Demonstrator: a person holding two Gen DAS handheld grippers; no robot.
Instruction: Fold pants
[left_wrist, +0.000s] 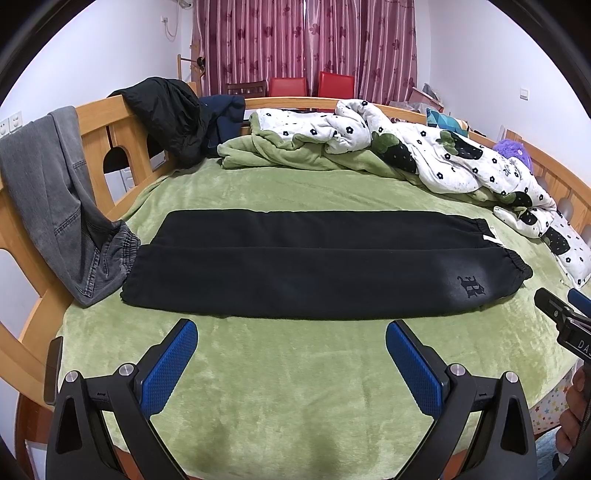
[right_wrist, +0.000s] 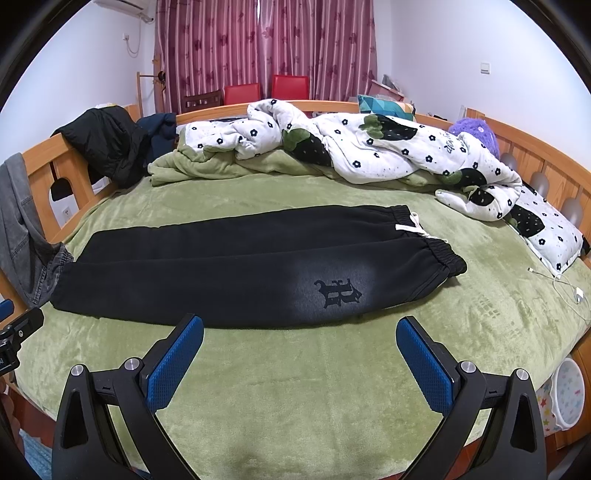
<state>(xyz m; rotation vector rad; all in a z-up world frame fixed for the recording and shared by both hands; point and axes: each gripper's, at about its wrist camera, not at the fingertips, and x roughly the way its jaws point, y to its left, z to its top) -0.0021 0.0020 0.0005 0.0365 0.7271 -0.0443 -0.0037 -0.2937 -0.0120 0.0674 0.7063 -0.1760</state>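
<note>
step: first fold | both tools gape, hold nothing | left tool (left_wrist: 291, 345) ahead-left to hems, right tool (right_wrist: 300, 341) ahead-right to waistband of pants (left_wrist: 314, 269) | pinch both layers

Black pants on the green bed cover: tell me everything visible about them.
The black fleece-like pants lie flat and lengthwise across the green plush bed cover, the two legs side by side. The elasticated waistband is at the right end, with a white drawstring showing. A dark gothic-letter logo sits in a faded grey patch near the waist. The leg ends at the left lie by grey jeans hung over the wooden bed frame. Neither gripper touches them.
</note>
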